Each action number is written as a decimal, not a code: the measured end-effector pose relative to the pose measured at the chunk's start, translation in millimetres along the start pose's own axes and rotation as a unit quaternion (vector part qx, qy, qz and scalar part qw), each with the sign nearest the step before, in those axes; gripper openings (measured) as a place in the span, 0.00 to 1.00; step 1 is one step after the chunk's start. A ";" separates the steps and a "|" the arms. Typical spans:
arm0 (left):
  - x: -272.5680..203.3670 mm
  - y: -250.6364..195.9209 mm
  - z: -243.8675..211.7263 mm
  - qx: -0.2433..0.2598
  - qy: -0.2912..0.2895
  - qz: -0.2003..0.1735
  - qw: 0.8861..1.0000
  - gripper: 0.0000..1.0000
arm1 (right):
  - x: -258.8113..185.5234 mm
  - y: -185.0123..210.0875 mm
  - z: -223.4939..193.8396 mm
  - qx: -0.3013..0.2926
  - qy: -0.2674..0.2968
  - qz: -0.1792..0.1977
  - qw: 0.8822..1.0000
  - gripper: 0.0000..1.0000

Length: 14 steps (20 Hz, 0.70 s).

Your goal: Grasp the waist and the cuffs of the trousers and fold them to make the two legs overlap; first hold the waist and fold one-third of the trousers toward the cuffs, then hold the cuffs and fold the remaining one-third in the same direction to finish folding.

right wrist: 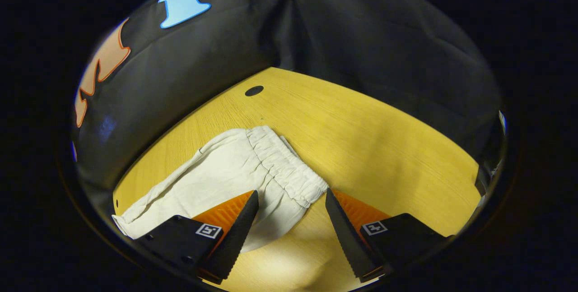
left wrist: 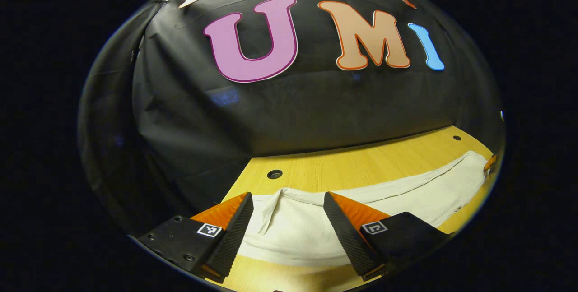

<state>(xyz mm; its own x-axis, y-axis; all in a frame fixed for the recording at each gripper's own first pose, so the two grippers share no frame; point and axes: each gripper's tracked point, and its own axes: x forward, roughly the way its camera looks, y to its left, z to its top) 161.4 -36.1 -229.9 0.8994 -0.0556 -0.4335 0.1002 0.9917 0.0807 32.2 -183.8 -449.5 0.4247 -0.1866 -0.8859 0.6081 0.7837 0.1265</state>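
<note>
1. The surface (left wrist: 361, 165) is yellow wood-grain, backed on its far side by the black cloth wall (left wrist: 293, 107).
2. A round dark hole (left wrist: 274, 174) sits in the surface just beyond the cuff end of the trousers in the left gripper view; a smaller hole (left wrist: 457, 138) lies far to the right.
3. In the right gripper view another dark hole (right wrist: 254, 90) marks the far part of the surface, well apart from the waistband.
4. Nothing lies on top of the trousers (left wrist: 316, 224), and the surface around them is bare wood.
5. The trousers are cream cloth, laid flat and long across the surface, lightly creased.
6. In the left gripper view a cuff end (left wrist: 271, 213) lies between the fingers, and the leg runs away to the right.
7. In the right gripper view the gathered elastic waistband (right wrist: 286, 170) lies near, between the fingers, with the legs (right wrist: 189, 183) stretching off to the left.
8. The left tool (left wrist: 287, 226) stands open over the cuff end, gripping nothing.
9. The right tool (right wrist: 291, 229) stands open just near the waistband, also gripping nothing.
</note>
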 end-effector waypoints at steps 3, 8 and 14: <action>-6.7 -0.3 -1.9 -0.001 0.000 0.007 1.000 0.96 | 2.5 -7.8 3.9 0.002 -0.001 -0.007 1.000 0.77; -15.9 -7.1 -5.7 -0.001 0.005 0.015 1.000 0.96 | 6.2 -12.0 3.8 0.003 0.023 0.015 1.000 0.18; -28.8 -20.5 -8.0 -0.017 0.007 0.021 1.000 0.96 | 1.0 -35.7 30.5 -0.023 0.020 0.013 0.999 0.16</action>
<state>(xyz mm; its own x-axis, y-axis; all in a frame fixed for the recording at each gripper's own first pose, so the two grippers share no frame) 130.0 -53.9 -226.3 0.8969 -0.0116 -0.4420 0.0472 0.9964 0.0697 31.4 -230.1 -441.4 0.4132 -0.1430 -0.8993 0.5656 0.8143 0.1304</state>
